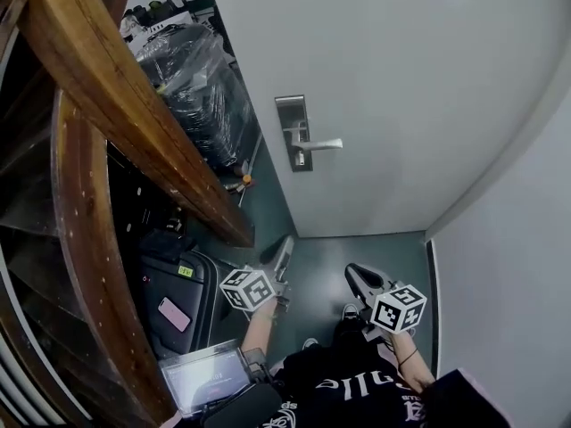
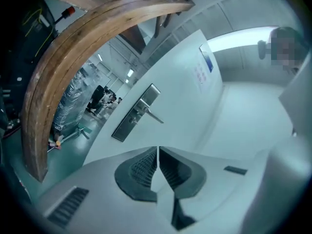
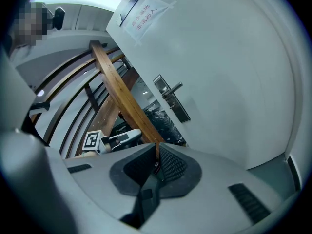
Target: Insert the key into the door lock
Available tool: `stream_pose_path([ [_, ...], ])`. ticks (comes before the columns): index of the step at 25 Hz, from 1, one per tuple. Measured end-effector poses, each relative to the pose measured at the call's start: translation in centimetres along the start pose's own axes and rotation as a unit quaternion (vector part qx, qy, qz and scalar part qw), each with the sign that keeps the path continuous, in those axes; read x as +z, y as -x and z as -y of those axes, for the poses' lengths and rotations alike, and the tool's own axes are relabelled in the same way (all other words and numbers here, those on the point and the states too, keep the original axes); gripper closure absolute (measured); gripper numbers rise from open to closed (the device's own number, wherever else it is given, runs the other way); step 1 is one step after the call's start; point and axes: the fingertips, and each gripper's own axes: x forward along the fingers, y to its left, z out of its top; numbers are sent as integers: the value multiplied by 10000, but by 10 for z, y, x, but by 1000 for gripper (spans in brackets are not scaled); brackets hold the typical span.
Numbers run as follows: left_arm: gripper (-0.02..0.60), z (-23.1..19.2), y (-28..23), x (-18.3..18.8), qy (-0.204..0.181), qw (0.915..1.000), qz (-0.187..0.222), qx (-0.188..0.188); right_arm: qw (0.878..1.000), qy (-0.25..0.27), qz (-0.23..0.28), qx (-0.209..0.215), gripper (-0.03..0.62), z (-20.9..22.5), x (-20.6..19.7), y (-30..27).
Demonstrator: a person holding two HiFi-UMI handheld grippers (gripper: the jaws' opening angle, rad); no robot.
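Left tongs [image 2: 158, 155] closed empty, right tongs [image 3: 157, 154] clamped on small dark bit [image 3: 156, 165] — door lock [image 1: 293, 133] well apart, wooden handrail [image 1: 134, 105] leftward

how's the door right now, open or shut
Open. Past the edge of the door beside the handle, green floor and plastic-wrapped goods show, with no frame meeting that edge.

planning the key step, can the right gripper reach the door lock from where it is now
Probably yes: nothing stands between the right gripper, seemingly holding the key, and the lock plate; it just hangs low, well short.
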Motion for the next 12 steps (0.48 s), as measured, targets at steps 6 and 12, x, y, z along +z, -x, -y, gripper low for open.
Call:
stream_pose_path([
  [6, 568, 53, 73, -21, -475, 9975, -184, -489, 9999, -104, 122, -14, 562, -56, -43, 13],
  [12, 577, 84, 130, -72, -437, 9925, -509, -1026, 9995, -246, -72, -182, 562, -92, -113, 43],
])
